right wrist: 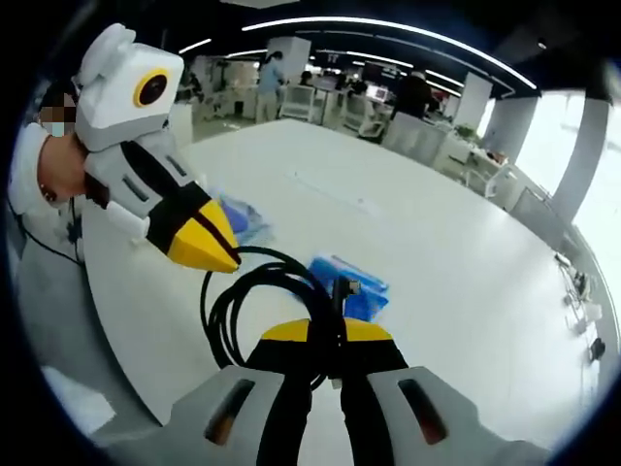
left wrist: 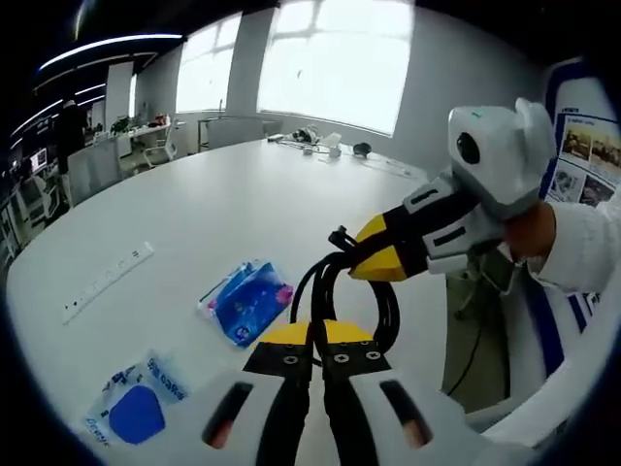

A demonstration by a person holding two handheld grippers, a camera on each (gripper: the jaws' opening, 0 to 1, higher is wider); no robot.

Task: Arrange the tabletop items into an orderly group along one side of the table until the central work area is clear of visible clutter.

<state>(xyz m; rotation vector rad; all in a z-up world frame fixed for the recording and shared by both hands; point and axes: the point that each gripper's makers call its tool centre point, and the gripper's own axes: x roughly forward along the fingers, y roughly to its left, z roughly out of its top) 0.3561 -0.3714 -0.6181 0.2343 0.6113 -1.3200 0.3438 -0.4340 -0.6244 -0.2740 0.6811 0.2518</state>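
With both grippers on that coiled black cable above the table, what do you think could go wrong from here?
1. Both the left gripper and right gripper pinch the coiled black cable; pulling them apart might tug it from one grip or undo the coil.
2. Loose loops hang free, so they may snag a gripper as it moves.
3. The blue packet lies on the white table below; a dropped or swinging coil might push it out of place.

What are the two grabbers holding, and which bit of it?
Both hold one coiled black cable. The left gripper has its jaws shut on the coil's near side; the right gripper pinches the opposite side of the loops.
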